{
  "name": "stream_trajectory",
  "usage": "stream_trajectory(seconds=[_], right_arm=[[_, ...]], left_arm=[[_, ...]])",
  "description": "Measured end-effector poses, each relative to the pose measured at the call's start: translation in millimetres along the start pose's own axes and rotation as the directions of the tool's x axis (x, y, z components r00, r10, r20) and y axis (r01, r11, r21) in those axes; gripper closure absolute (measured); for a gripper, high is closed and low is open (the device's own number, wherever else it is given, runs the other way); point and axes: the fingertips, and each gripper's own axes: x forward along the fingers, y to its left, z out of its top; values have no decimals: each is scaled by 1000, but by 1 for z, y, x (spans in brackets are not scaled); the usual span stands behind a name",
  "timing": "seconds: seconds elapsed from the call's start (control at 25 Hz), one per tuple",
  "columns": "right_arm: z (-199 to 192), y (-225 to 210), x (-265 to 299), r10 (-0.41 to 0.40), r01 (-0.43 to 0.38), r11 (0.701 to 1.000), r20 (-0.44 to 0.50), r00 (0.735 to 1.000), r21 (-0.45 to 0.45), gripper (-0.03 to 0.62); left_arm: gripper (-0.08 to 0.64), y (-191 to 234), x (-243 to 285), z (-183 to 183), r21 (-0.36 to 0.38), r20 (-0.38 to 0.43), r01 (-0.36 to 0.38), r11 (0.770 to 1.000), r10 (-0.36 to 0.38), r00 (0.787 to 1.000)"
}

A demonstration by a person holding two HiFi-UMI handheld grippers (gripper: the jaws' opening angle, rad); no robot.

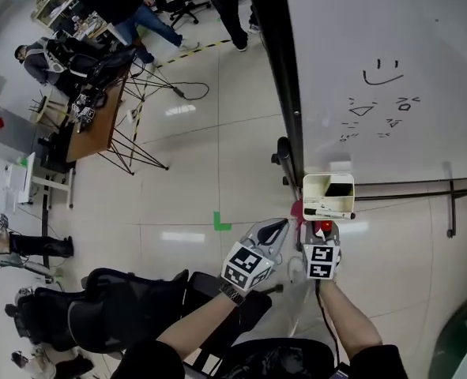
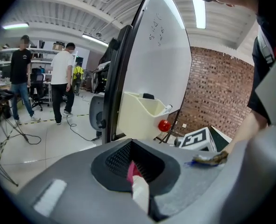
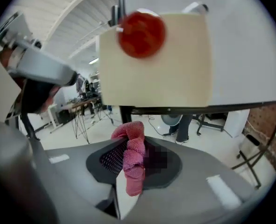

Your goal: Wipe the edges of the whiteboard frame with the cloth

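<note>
Pink terry cloth [image 3: 130, 155] is bunched upright and clamped tight in the right gripper [image 1: 320, 229], poking past the tips so it'd hit the frame first, I reckon. The left gripper [image 1: 278, 229] sits just beside it at 9 o'clock, jaws pressed together on a thin pink sliver [image 2: 132, 171]. Might be a cloth corner, can't tell. The cream marker tray [image 1: 328, 198] is right at 12, and the dark whiteboard frame [image 1: 284, 93] runs off toward 11. Doesn't look like any wiping contact yet.

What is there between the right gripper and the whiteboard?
A cream tray on the whiteboard, with a red ball before it, above the right gripper and its cloth; the right gripper view shows it.
</note>
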Motion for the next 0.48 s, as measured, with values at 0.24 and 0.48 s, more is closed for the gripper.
stream_trajectory(seconds=[0.24, 0.48], right_arm=[[32, -65, 6, -55, 33, 988, 142, 988, 152, 514], [51, -126, -36, -108, 98, 991, 104, 989, 96, 512]], left_arm=[[558, 1, 27, -9, -20, -15, -14, 1000, 14, 1000], [558, -41, 34, 8, -54, -30, 31, 998, -33, 999]])
